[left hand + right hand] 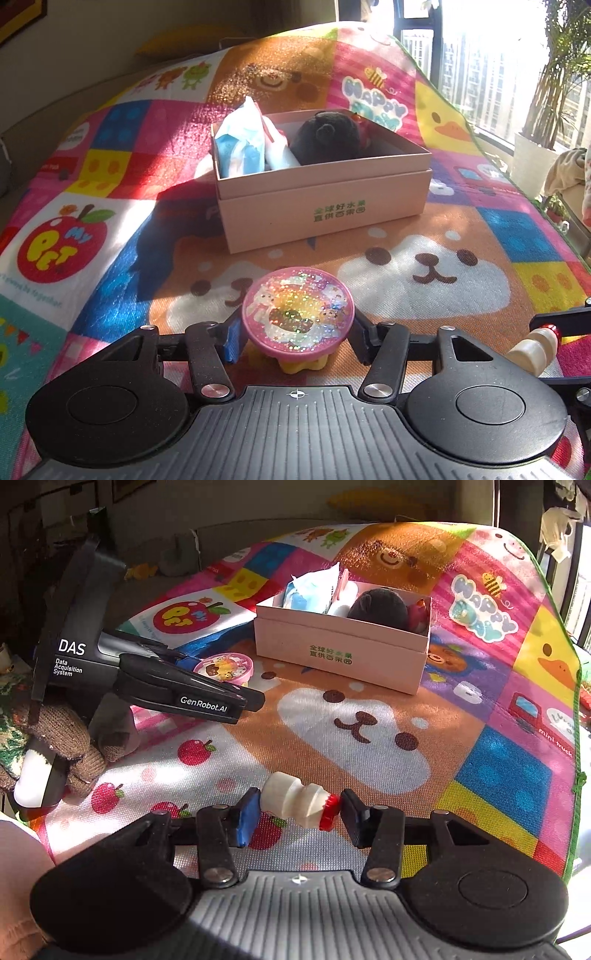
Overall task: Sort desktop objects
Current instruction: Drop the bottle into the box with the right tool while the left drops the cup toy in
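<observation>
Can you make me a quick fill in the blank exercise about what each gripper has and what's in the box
1. The left gripper is closed on a round pink ____.
2. The right gripper grips a small white bottle with a ____ cap.
3. The black plush toy sits inside the pink ____.

Missing words: toy; red; box

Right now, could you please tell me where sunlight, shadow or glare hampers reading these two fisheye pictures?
Left wrist view: the window is blown out white, the glittery pink round lid sparkles with glare, and the pink cardboard box casts a dark shadow to its left. Right wrist view: the left background is murky, while sun dapples the colourful cartoon mat; the small white bottle with the red cap reads clearly. Both views bow at the edges.
</observation>
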A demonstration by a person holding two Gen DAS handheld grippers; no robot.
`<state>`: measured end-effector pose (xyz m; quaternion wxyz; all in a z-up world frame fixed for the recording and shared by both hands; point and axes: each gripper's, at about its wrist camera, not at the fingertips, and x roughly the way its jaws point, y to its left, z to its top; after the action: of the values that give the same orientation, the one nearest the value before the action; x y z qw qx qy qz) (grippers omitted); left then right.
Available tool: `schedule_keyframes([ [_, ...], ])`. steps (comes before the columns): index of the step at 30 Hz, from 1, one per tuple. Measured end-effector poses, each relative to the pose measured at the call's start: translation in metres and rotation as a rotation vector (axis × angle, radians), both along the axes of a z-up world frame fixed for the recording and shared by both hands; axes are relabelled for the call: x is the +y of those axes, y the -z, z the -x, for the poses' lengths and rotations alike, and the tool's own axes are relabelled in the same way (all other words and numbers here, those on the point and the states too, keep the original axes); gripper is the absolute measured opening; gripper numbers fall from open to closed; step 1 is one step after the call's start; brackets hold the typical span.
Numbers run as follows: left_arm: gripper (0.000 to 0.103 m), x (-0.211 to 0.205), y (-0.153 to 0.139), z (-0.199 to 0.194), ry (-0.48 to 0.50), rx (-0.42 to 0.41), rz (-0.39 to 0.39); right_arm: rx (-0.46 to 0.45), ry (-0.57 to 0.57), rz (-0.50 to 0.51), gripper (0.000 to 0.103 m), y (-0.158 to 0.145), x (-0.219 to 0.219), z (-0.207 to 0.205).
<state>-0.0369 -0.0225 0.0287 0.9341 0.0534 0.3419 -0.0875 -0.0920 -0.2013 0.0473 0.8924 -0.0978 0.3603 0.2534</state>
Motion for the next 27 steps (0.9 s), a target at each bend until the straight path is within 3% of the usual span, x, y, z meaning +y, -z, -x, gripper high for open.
schedule_keyframes([
  [10, 0.06, -0.007, -0.045, 0.072, 0.221, -0.13, -0.047, -0.071, -0.002, 0.01, 0.047, -0.031, -0.016, 0.012],
  [13, 0.06, -0.009, -0.072, 0.074, 0.25, -0.229, -0.038, -0.101, 0.01, -0.04, 0.047, -0.058, -0.026, 0.009],
  [17, 0.06, -0.014, -0.105, 0.038, 0.227, -0.389, -0.052, -0.205, 0.034, -0.131, 0.047, -0.113, -0.033, -0.013],
  [21, 0.062, -0.014, -0.123, -0.021, 0.172, -0.461, -0.007, -0.302, 0.068, -0.203, 0.047, -0.155, -0.029, -0.06],
  [22, 0.065, -0.014, -0.123, -0.037, 0.161, -0.467, -0.005, -0.297, 0.071, -0.227, 0.047, -0.161, -0.027, -0.076],
  [23, 0.078, -0.014, -0.122, -0.051, 0.154, -0.451, -0.004, -0.283, 0.07, -0.255, 0.047, -0.165, -0.025, -0.094],
  [24, 0.083, -0.012, -0.119, -0.064, 0.143, -0.426, 0.009, -0.27, 0.075, -0.276, 0.048, -0.167, -0.023, -0.11],
  [25, 0.084, -0.006, -0.116, -0.071, 0.128, -0.398, 0.029, -0.253, 0.095, -0.287, 0.056, -0.167, -0.021, -0.127],
  [27, 0.094, 0.009, -0.106, -0.073, 0.115, -0.354, 0.055, -0.224, 0.152, -0.285, 0.06, -0.16, -0.019, -0.153],
])
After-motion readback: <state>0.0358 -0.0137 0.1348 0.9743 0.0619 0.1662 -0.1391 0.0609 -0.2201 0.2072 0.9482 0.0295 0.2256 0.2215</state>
